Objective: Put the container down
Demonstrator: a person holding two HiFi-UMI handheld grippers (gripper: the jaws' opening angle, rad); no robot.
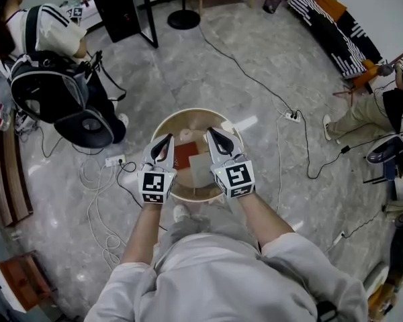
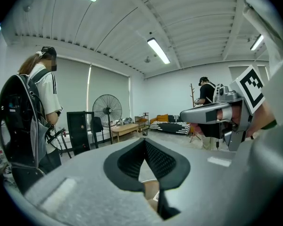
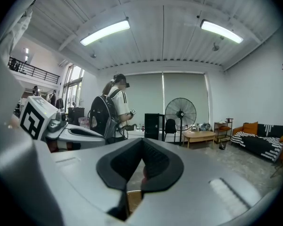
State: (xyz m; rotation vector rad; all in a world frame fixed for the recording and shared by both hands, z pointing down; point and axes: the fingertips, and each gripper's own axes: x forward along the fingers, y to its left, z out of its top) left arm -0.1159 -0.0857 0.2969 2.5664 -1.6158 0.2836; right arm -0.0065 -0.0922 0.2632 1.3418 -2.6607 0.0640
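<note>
Item 1: round, pale tan, thin-walled container [image 1: 193,194], open at the top. It is held in the air above the grey marbled floor [image 1: 255,92], in front of the person's body, between the two grippers. A strip of its tan wall shows low between the jaws in the left gripper view [image 2: 150,190] and in the right gripper view [image 3: 133,197].

Contents: a reddish-brown square piece [image 1: 185,155], a pale grey square piece [image 1: 200,170] just beside it, and a small pale round thing [image 1: 185,135] too small to tell.

Item 2: left gripper [image 1: 162,143] [image 2: 145,142], jaws pinched together on the container's left rim.

Item 3: right gripper [image 1: 215,137] [image 3: 142,144], jaws likewise closed, clamped on the right rim.

Surroundings: a person with a black backpack [image 1: 50,86] at upper left; white cables [image 1: 97,210] on the floor; a black standing fan [image 3: 180,114]; a black-and-white striped sofa [image 1: 332,29] at upper right.
</note>
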